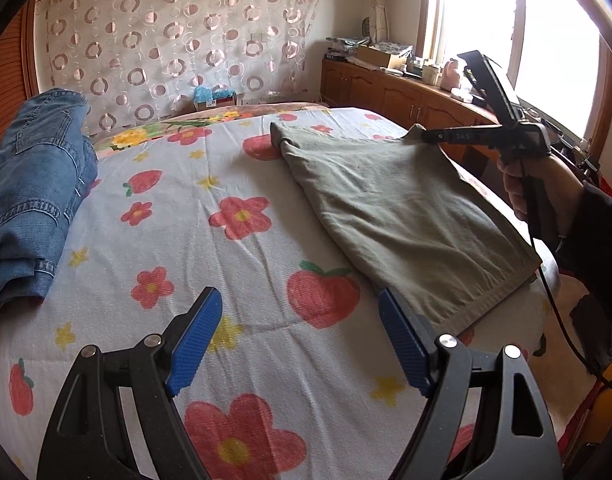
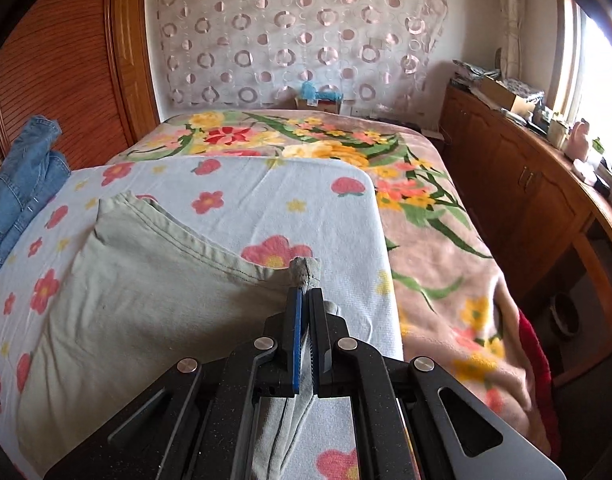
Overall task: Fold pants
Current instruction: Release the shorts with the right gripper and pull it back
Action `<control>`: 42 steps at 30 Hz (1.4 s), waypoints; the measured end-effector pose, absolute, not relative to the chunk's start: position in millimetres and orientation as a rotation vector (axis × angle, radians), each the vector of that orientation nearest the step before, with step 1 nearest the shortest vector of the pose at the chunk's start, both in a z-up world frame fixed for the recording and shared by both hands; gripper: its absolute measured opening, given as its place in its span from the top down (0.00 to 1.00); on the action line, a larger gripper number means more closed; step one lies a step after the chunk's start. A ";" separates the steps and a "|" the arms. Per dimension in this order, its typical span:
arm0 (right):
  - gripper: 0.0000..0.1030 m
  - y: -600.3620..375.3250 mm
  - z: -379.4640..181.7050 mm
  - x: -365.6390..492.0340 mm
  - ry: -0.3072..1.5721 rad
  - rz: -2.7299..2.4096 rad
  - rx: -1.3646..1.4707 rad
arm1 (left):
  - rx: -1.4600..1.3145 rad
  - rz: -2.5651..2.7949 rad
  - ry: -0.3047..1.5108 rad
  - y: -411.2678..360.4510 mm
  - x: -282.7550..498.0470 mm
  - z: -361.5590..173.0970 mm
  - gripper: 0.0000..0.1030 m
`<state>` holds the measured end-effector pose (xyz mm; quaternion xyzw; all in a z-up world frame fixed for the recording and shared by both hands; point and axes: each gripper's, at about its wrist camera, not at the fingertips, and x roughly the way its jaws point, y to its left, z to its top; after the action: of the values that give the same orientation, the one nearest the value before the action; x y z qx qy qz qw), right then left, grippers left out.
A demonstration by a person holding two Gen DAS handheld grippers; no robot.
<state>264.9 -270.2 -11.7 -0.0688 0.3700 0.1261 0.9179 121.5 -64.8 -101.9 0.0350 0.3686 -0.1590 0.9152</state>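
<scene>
Grey-green pants (image 1: 402,216) lie folded on the flowered white sheet (image 1: 225,264), at the right side of the bed. My right gripper (image 1: 420,135) is shut on a far corner of the pants and lifts it slightly. In the right wrist view the pinched corner (image 2: 303,270) sticks out past the closed gripper (image 2: 305,300), and the rest of the pants (image 2: 137,280) spread to the left. My left gripper (image 1: 299,320) is open and empty, low over the sheet beside the pants' near hem.
Folded blue jeans (image 1: 33,196) lie at the left of the bed, also in the right wrist view (image 2: 21,196). A floral blanket (image 2: 434,240) covers the far and right side. A wooden cabinet (image 2: 518,200) with clutter stands under the window.
</scene>
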 end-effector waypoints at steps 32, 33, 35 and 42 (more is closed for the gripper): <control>0.70 -292.2 -28.1 126.8 0.799 0.419 -0.149 | 0.114 -0.395 0.792 -107.0 127.0 -112.6 0.21; 0.70 -291.0 -30.0 128.1 0.810 0.414 -0.154 | 0.116 -0.396 0.795 -108.0 126.7 -113.6 0.21; 0.70 -292.3 -31.9 127.8 0.799 0.405 -0.157 | 0.119 -0.396 0.799 -108.6 125.7 -115.1 0.21; 0.58 -288.2 -34.0 121.2 0.781 0.409 -0.137 | 0.092 -0.419 0.799 -105.5 118.9 -114.4 0.23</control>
<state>121.2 -288.2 -34.0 -0.0661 0.3779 0.1976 0.9021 118.9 -105.5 -114.4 0.0444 0.3857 -0.2023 0.8991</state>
